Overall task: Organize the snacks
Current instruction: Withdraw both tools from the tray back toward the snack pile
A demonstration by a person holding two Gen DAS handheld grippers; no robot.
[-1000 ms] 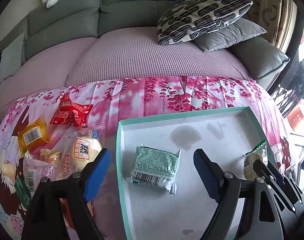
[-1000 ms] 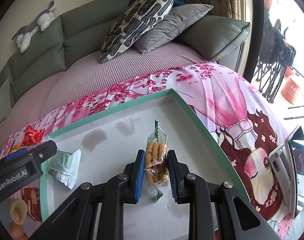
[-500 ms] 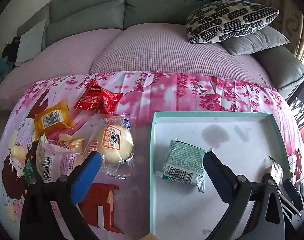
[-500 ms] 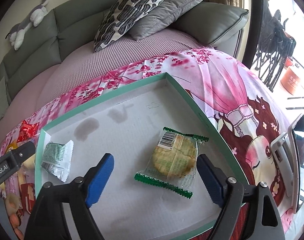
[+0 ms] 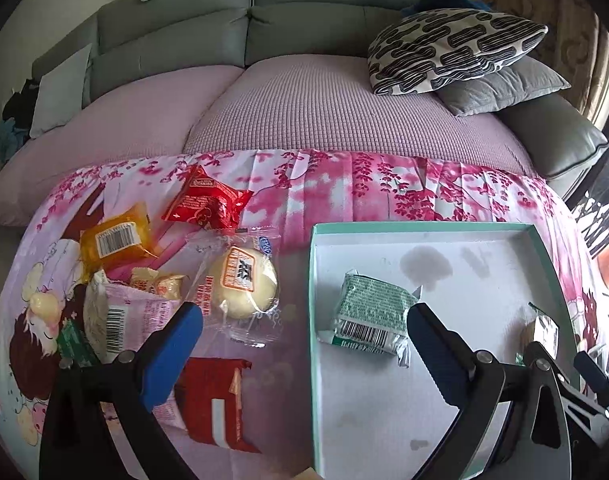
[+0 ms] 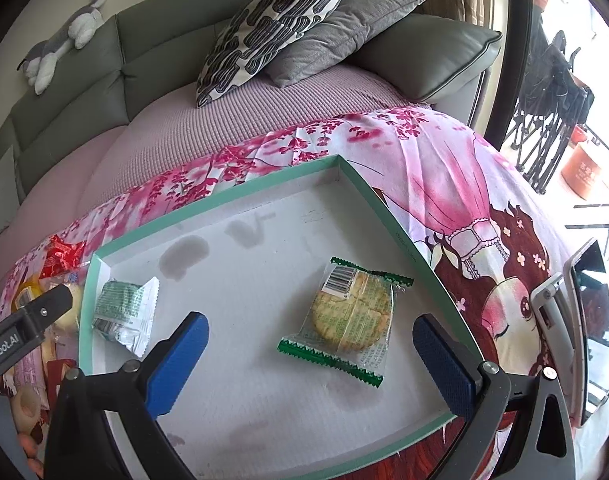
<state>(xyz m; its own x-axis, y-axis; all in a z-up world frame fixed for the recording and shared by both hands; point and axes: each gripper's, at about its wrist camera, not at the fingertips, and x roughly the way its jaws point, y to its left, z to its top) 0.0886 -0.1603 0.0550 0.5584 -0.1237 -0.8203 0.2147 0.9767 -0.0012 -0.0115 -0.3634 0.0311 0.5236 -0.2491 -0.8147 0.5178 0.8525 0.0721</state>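
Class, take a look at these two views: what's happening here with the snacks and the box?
A person with a gripper in each hand is sorting wrapped snacks into a shallow green-edged box. The right gripper is opening, and the round cracker packet lies flat in the box between its fingers, untouched. The left gripper is open and empty, straddling the box's left wall. A green packet is also boxed; the other snacks wait on the pink cloth.
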